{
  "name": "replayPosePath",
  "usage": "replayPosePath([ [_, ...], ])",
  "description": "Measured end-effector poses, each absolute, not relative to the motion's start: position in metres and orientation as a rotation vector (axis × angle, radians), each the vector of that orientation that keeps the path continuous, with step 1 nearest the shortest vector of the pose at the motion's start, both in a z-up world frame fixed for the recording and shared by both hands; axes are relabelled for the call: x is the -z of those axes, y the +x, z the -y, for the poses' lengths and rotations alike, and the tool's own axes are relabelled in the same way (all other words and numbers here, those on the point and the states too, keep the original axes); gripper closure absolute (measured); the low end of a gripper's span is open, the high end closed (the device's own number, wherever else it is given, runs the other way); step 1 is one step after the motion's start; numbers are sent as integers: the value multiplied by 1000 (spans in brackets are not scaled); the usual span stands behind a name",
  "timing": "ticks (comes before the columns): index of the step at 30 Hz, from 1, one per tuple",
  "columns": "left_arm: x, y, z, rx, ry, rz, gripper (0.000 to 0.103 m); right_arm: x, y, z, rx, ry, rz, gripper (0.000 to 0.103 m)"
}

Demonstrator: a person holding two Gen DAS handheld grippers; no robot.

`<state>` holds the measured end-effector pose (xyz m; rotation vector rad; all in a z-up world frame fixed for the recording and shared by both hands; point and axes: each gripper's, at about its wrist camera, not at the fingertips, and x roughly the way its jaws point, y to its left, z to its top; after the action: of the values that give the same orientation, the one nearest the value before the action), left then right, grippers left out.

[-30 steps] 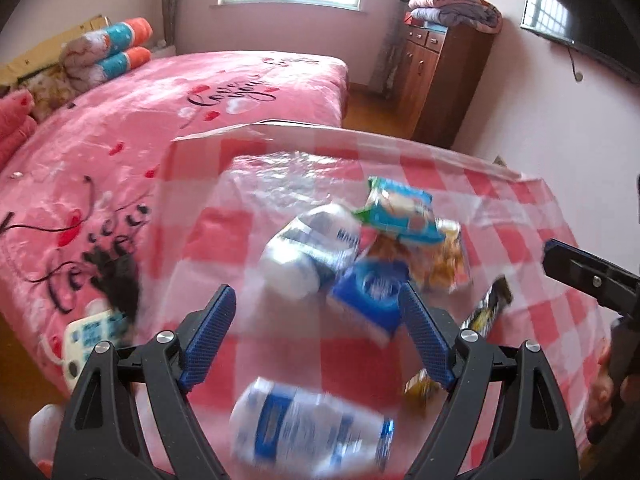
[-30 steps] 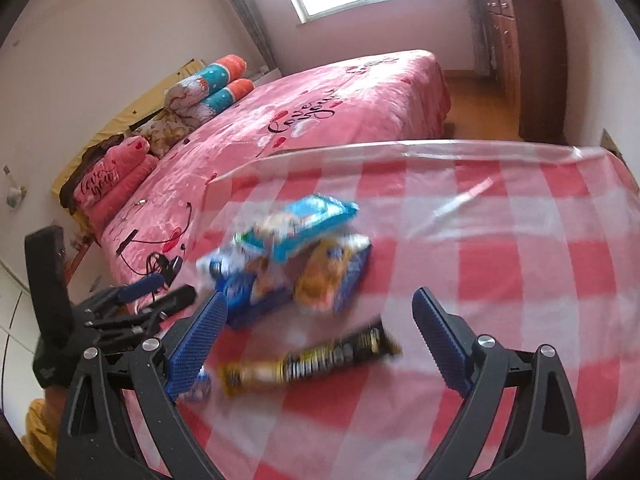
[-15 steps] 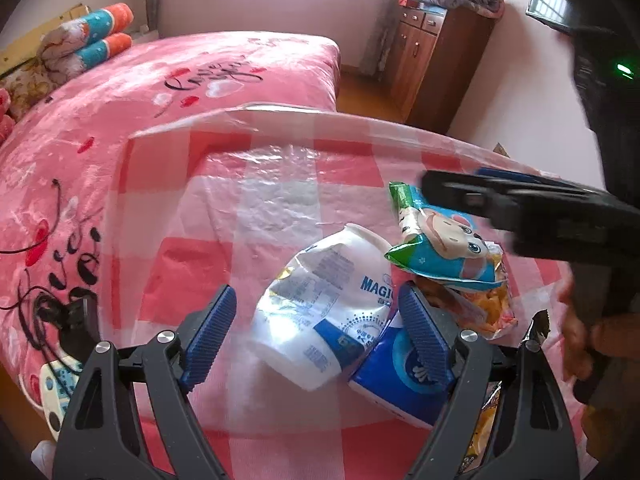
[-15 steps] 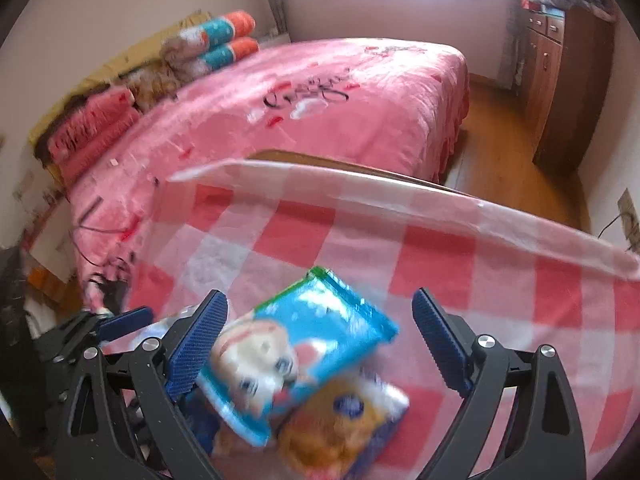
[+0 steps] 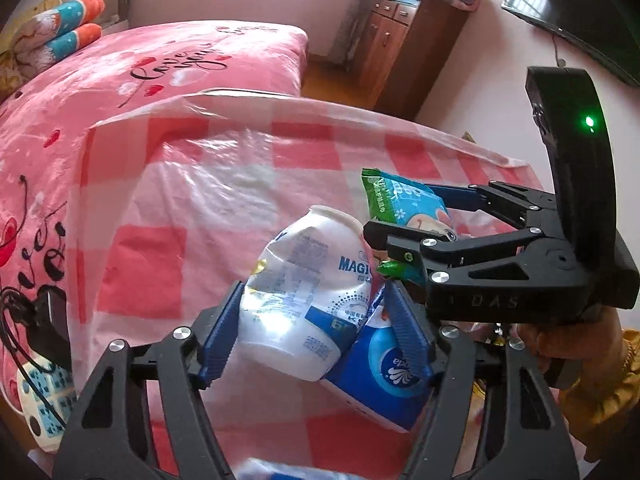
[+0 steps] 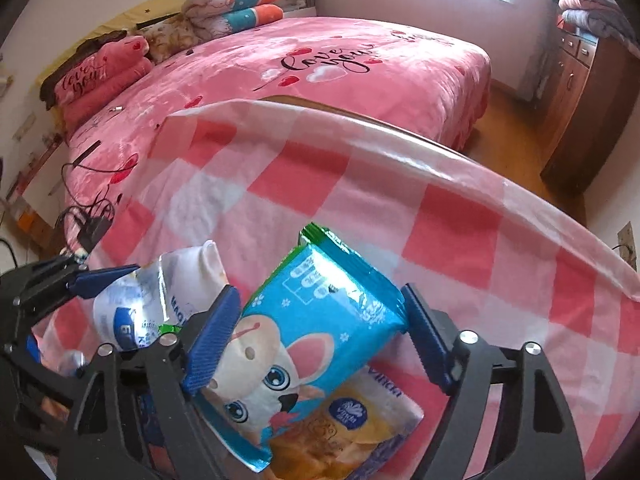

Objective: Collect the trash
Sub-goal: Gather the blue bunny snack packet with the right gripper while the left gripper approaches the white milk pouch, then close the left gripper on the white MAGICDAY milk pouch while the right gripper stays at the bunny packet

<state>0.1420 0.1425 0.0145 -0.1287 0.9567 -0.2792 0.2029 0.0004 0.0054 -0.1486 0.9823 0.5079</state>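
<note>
My left gripper [image 5: 310, 330] has just been closing and clamps the white bottle [image 5: 308, 292], its neck toward twelve o'clock. My right gripper [image 6: 320, 340] has just been closing and pinches the blue packet [image 6: 316, 328] over the checked table [image 6: 440, 216].

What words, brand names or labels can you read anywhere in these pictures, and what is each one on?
"MAGIC", cut off at the edge: crushed white bottle.
"love you": pink bedspread.
"love you": pink pillow.
"DAS": body of the right gripper.
"Vinda": yellow packet.
Logo partly hidden, unreadable: blue tissue pack.
Small print too small to read: blue snack bag with a cartoon animal, and the bottle's label.
</note>
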Motion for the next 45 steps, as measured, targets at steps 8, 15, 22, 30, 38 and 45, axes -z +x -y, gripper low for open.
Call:
replayPosePath([
  [8,-15,103,-118,354,-111,-983,36,-7,155,30,-514,-112,-965,27],
  [15,-14,55,-91,402,-93,-1006,36,-7,98,57,-496,-93,-957,27],
  [22,-13,0,-66,424,-75,-1018,36,-6,44,82,-480,-58,-946,27],
  [30,-12,-50,-52,432,-80,-1023,36,-5,-5,102,-463,-23,-911,21],
  [38,-31,-73,-77,294,-146,-962,31,-5,-11,150,-482,272,-844,11],
  [45,-39,-51,-110,91,-123,-930,28,-9,-13,169,-514,394,-775,11],
])
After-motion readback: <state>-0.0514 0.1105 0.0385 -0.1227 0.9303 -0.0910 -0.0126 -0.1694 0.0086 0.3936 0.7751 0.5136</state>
